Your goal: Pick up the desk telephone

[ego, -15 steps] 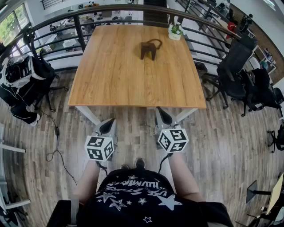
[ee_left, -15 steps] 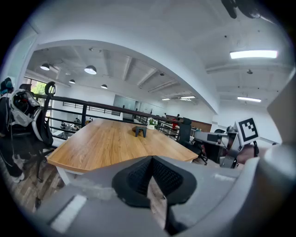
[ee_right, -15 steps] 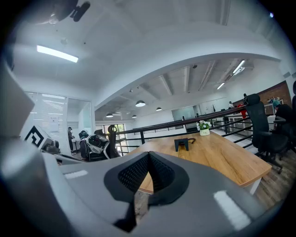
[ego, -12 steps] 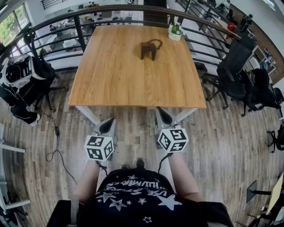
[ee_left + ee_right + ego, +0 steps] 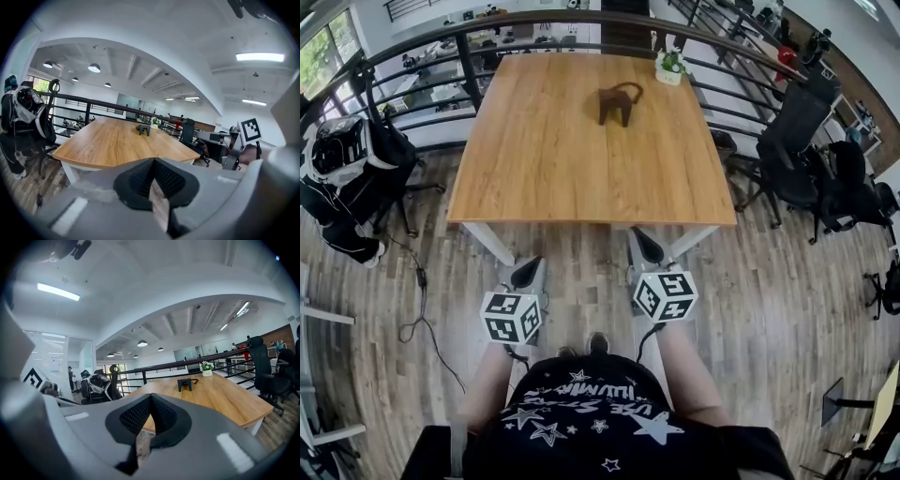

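The desk telephone (image 5: 617, 103) is a dark brown piece standing alone at the far middle of the wooden table (image 5: 581, 178). It shows small in the left gripper view (image 5: 143, 129) and in the right gripper view (image 5: 186, 383). Both grippers hang over the floor in front of the table's near edge, close to the person's body and far from the telephone. The left gripper (image 5: 525, 272) is shut with nothing in it, its black pads meeting (image 5: 152, 161). The right gripper (image 5: 648, 248) is shut and empty too (image 5: 151, 397).
A small potted plant (image 5: 671, 66) stands at the table's far right corner. A black railing (image 5: 469, 66) runs behind the table. Black office chairs (image 5: 797, 150) stand to the right, a chair loaded with gear (image 5: 342, 159) to the left, a cable (image 5: 417, 309) on the floor.
The left gripper has drawn back a little toward the person. The right gripper and the telephone have not moved.
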`<action>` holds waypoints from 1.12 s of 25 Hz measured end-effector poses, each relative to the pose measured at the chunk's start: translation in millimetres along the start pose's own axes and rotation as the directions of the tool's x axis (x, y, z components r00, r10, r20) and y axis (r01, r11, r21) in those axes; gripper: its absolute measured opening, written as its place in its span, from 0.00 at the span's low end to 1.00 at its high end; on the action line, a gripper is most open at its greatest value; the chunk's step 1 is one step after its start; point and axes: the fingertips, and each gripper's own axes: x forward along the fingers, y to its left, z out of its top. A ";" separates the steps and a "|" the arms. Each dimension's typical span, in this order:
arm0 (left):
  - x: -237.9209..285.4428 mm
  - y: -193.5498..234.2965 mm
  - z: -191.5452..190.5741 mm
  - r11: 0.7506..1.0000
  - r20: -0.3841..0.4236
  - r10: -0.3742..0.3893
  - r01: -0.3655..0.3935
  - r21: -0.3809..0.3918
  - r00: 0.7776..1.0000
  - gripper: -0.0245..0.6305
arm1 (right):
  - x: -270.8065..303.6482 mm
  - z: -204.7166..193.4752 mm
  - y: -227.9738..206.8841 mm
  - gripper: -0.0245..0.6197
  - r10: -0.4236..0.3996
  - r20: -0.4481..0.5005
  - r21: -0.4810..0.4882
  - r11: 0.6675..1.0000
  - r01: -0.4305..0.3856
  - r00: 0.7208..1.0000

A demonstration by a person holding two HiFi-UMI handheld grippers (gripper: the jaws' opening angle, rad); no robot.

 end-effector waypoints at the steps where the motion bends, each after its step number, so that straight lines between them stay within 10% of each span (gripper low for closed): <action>1: -2.7 2.1 -2.3 1.000 -0.002 0.000 0.000 -0.004 1.000 0.04 | 0.5 -0.7 2.7 0.03 -0.001 0.001 0.001 1.000 0.001 1.000; 28: 50.3 65.9 4.7 0.999 -0.030 0.053 -0.053 -0.008 0.998 0.04 | 65.3 -11.8 -51.8 0.04 -0.074 0.029 0.073 0.995 0.071 0.997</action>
